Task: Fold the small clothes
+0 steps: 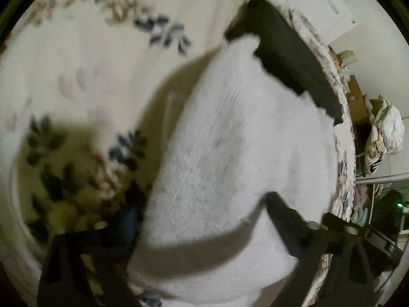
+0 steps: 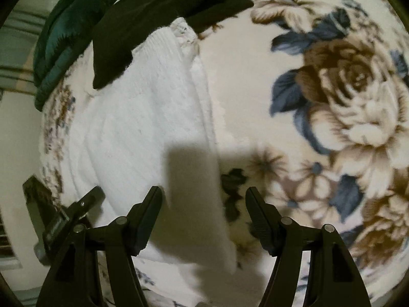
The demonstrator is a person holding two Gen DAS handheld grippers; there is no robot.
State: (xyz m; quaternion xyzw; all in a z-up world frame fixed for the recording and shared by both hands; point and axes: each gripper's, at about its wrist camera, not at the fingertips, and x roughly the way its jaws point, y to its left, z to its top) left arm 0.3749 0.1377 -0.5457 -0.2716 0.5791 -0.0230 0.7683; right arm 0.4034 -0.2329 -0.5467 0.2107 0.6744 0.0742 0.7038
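Observation:
A white knitted garment [image 1: 230, 138] lies on the floral blanket [image 1: 76, 58]. A dark folded cloth [image 1: 286, 51] lies over its far end. In the left wrist view my left gripper [image 1: 202, 215] is wide open around the garment's near end, its right finger [image 1: 283, 217] resting on the fabric. In the right wrist view the same white garment [image 2: 143, 133] lies left of centre with the dark cloth [image 2: 158, 25] over its top. My right gripper [image 2: 204, 204] is open and empty above the garment's near right edge. The left gripper [image 2: 74, 209] shows at the lower left.
A dark green cloth [image 2: 64, 25] lies at the blanket's far left edge. The blanket's big rose print [image 2: 345, 89] fills the right. Beyond the bed edge stand a wooden shelf and bundled laundry [image 1: 383, 133].

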